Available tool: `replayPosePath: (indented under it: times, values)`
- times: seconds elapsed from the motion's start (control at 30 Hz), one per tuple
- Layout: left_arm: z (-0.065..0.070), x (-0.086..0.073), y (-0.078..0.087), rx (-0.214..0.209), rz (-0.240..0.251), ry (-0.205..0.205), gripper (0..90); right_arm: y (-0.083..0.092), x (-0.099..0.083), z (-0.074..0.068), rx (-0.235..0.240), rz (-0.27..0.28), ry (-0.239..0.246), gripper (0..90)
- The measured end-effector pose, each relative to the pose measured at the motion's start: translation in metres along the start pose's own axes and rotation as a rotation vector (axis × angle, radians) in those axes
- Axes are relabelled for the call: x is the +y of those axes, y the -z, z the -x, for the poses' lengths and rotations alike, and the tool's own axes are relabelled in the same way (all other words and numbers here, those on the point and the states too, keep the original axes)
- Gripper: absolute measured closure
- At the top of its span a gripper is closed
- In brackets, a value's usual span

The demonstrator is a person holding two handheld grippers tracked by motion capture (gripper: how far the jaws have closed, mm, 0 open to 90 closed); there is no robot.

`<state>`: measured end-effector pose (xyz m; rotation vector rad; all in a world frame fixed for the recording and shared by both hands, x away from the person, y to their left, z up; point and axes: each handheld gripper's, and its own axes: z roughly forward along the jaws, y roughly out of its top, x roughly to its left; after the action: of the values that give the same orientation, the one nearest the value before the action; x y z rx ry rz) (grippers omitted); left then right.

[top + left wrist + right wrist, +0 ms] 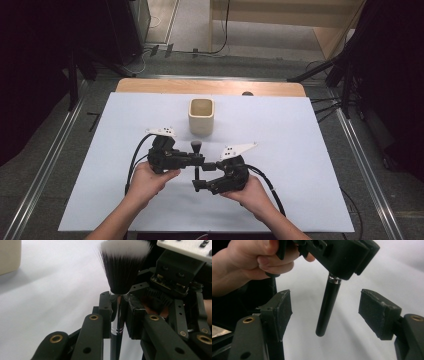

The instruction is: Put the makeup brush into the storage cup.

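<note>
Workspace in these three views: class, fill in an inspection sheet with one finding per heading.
Surface: white sheet over a wooden table.
Job's things: makeup brush, bristles up, handle hanging free below; beige cup upright behind it, apart.
Clutter: nothing seen.
Grippers: left gripper shut on the brush near its metal collar; right gripper open, pads on either side of the handle, not touching.
Cables: black cable trails from each gripper towards the person.
Surroundings: grey floor, metal rails, dark stands, floor wiring.

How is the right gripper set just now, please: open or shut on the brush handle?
Open: the right gripper has pads standing apart on either side of the brush handle, touching neither.
</note>
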<state>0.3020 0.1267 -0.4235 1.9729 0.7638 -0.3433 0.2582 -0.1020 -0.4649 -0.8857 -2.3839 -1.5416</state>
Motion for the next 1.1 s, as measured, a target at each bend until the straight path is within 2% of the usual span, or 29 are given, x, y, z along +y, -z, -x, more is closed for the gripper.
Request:
replayPosePath:
  times: [0.07,0.2,0.37,0.43,0.57,0.63,0.83,1.1]
  values:
    - [0.0002,-0.0001,-0.0002,-0.007,0.003,-0.006,77.7,0.0,-0.0003,0.0,0.012,0.007,-0.005,28.3]
    - [-0.0007,-0.0002,0.0,-0.058,0.006,-0.022,77.7,-0.0004,-0.0013,0.0009,0.038,0.017,-0.012,30.3]
    - [-0.0008,-0.0006,-0.0004,-0.102,0.017,-0.034,77.7,-0.0001,-0.0033,0.0029,0.078,0.051,-0.043,35.3]
    - [-0.0009,-0.001,-0.001,-0.111,0.02,-0.034,77.7,0.0001,-0.0037,0.0032,0.081,0.056,-0.042,38.1]
    - [-0.002,-0.0022,-0.0023,-0.122,0.026,-0.032,77.6,0.0015,-0.0049,0.0034,0.091,0.076,-0.054,50.3]
    - [-0.0034,-0.0027,-0.0021,-0.132,0.035,-0.025,77.6,0.0017,-0.0054,0.0042,0.096,0.082,-0.074,52.1]
    - [-0.0051,-0.0036,-0.0016,-0.138,0.049,-0.018,77.6,0.0018,-0.0065,0.004,0.105,0.098,-0.088,60.7]
    - [-0.0052,-0.0045,-0.0029,-0.148,0.059,-0.013,77.6,0.0018,-0.0063,0.0031,0.094,0.115,-0.116,72.7]
